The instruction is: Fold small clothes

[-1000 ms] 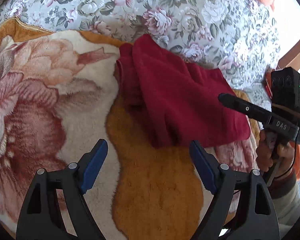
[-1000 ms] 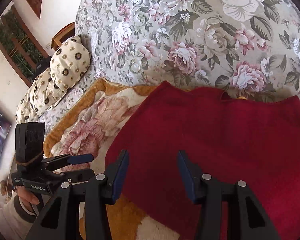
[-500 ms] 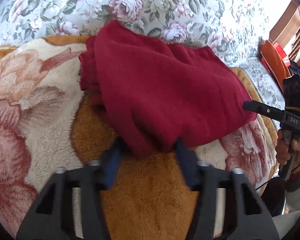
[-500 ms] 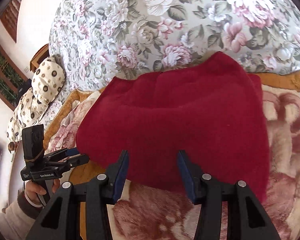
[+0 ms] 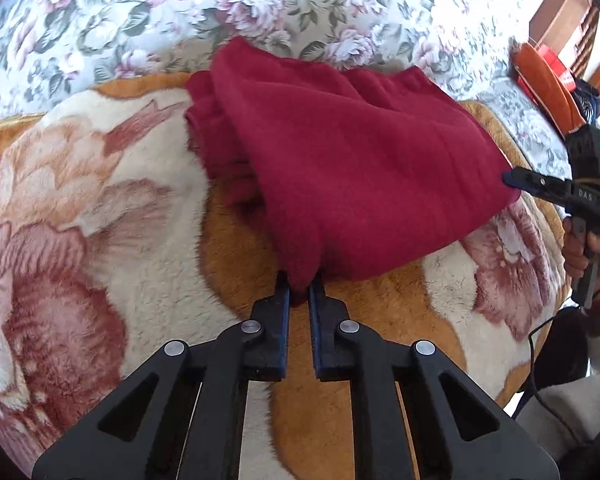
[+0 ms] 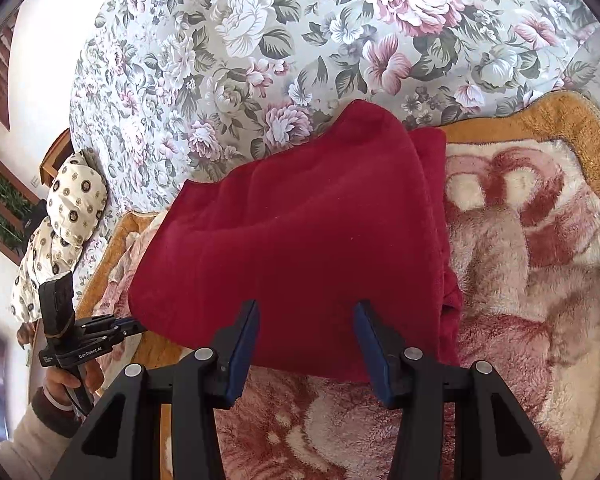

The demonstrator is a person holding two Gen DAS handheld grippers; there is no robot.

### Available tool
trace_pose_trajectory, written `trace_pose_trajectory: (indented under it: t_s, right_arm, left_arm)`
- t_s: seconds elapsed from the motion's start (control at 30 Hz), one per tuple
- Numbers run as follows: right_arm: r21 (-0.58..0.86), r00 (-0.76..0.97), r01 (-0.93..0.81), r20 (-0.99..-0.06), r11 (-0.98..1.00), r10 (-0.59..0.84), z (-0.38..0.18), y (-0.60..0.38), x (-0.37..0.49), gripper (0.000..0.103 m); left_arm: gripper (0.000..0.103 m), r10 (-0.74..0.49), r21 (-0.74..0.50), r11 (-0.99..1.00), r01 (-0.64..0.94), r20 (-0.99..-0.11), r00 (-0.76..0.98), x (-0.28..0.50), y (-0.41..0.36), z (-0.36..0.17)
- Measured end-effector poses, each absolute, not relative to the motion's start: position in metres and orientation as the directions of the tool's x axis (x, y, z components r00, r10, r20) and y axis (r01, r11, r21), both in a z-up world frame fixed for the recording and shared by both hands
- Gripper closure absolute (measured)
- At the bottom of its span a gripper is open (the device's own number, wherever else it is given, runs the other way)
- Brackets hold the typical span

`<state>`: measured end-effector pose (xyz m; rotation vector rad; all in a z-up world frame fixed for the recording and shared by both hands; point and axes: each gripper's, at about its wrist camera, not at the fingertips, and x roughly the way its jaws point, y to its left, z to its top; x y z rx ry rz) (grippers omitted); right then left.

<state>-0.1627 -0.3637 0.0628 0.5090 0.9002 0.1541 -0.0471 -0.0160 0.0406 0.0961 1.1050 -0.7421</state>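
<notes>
here, a plush blanket (image 5: 100, 240) in cream, orange and dusty-pink blooms, spread over a grey floral bedspread (image 6: 300, 40); a spotted pillow (image 6: 66, 216) off at the bed's far edge. on the blanket, a dark red cloth (image 5: 360, 168), loosely doubled over. left gripper (image 5: 300, 286) angled down, clamped on the cloth's near corner. right gripper (image 6: 306, 312) tilted down at the opposite edge, jaws parted either side of the hem, pads not pressing.
</notes>
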Motion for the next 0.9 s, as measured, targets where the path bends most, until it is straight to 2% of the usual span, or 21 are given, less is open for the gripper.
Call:
trace_pose_trajectory:
  t_s: [0.13, 0.23, 0.4, 0.43, 0.53, 0.7, 0.73, 0.77, 0.8, 0.9]
  right_arm:
    - [0.462, 0.618, -0.013, -0.694, 0.887, 0.370, 0.080, -0.336, -0.162, 0.055]
    - [0.410, 0.659, -0.027, -0.679, 0.912, 0.324, 0.094, -0.327, -0.161, 0.055]
    - [0.355, 0.709, 0.142, -0.688, 0.924, 0.155, 0.106, -0.371, -0.137, 0.054]
    - [0.351, 0.711, 0.172, -0.691, 0.921, 0.131, 0.107, -0.383, -0.125, 0.051]
    - [0.312, 0.679, 0.257, -0.732, 0.915, 0.058, 0.101, -0.406, -0.084, 0.049]
    - [0.270, 0.592, 0.291, -0.804, 0.918, 0.049, 0.067, -0.426, -0.004, 0.049]
    - [0.264, 0.573, 0.291, -0.818, 0.920, 0.053, 0.058, -0.427, 0.005, 0.051]
    - [0.257, 0.560, 0.298, -0.827, 0.919, 0.050, 0.053, -0.428, 0.010, 0.060]
    - [0.250, 0.559, 0.306, -0.828, 0.918, 0.039, 0.052, -0.429, 0.010, 0.093]
    - [0.188, 0.609, 0.323, -0.792, 0.928, -0.052, 0.066, -0.428, -0.001, 0.096]
  left_arm:
    - [0.095, -0.482, -0.271, 0.774, 0.573, -0.838, 0.255, -0.045, -0.013, 0.039]
    - [0.095, -0.483, -0.286, 0.778, 0.559, -0.842, 0.241, -0.045, -0.012, 0.035]
    - [0.095, -0.494, -0.299, 0.781, 0.548, -0.833, 0.250, -0.056, -0.006, 0.043]
    - [0.095, -0.491, -0.292, 0.783, 0.550, -0.832, 0.257, -0.059, -0.007, 0.047]
    - [0.095, -0.484, -0.264, 0.780, 0.567, -0.829, 0.280, -0.065, -0.010, 0.059]
    - [0.095, -0.500, -0.277, 0.780, 0.562, -0.815, 0.293, -0.065, -0.008, 0.072]
    - [0.095, -0.500, -0.282, 0.782, 0.555, -0.816, 0.291, -0.063, -0.008, 0.072]
    - [0.095, -0.498, -0.284, 0.786, 0.550, -0.817, 0.290, -0.060, -0.009, 0.073]
    - [0.095, -0.499, -0.285, 0.787, 0.548, -0.815, 0.293, -0.058, -0.010, 0.074]
    - [0.095, -0.520, -0.293, 0.776, 0.559, -0.798, 0.304, -0.054, -0.016, 0.077]
